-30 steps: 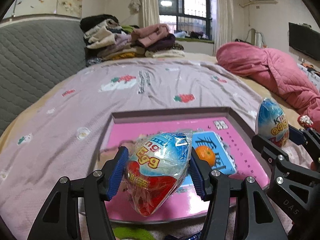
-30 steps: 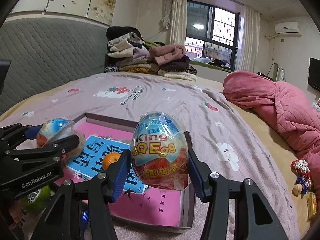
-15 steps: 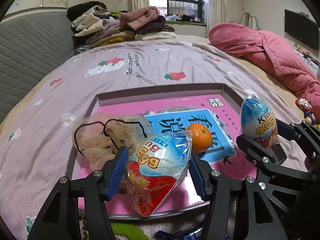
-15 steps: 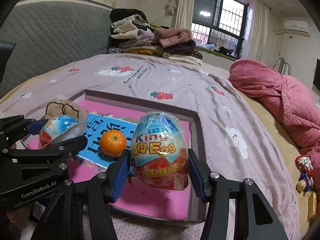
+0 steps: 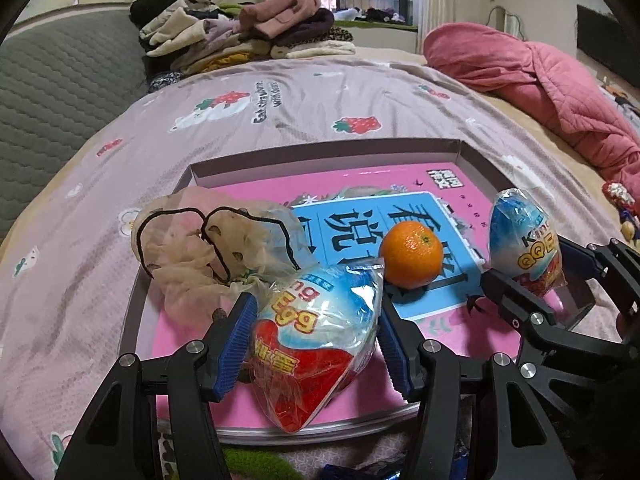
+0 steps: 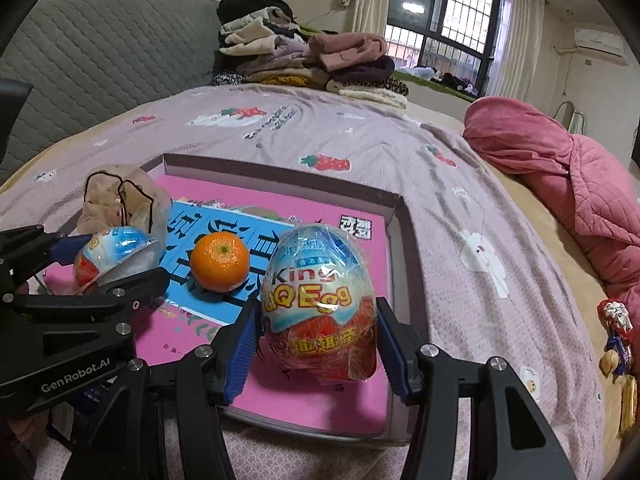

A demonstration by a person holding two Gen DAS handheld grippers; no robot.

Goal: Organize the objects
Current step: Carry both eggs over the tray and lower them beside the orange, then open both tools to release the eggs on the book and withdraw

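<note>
Both grippers came lower toward the pink tray (image 5: 476, 152). I see my left gripper (image 5: 316, 344) clamped on a tilted wrapped egg (image 5: 316, 332), and my right gripper (image 6: 318, 342) clamped on an upright egg (image 6: 320, 304), both above the tray's near edge, beside the orange (image 6: 220, 262).

Both my claws lower and tipped further down than a second ago. Left claw (image 5: 314, 340) with its wrapped egg (image 5: 316, 344) now over near edge of pink tray (image 5: 328, 152); right claw (image 6: 318, 340) with its egg (image 6: 320, 304) over tray's near right corner. Orange (image 5: 412, 254) and beige mesh bag (image 5: 200, 248), hidden earlier behind left egg, now in view.
</note>
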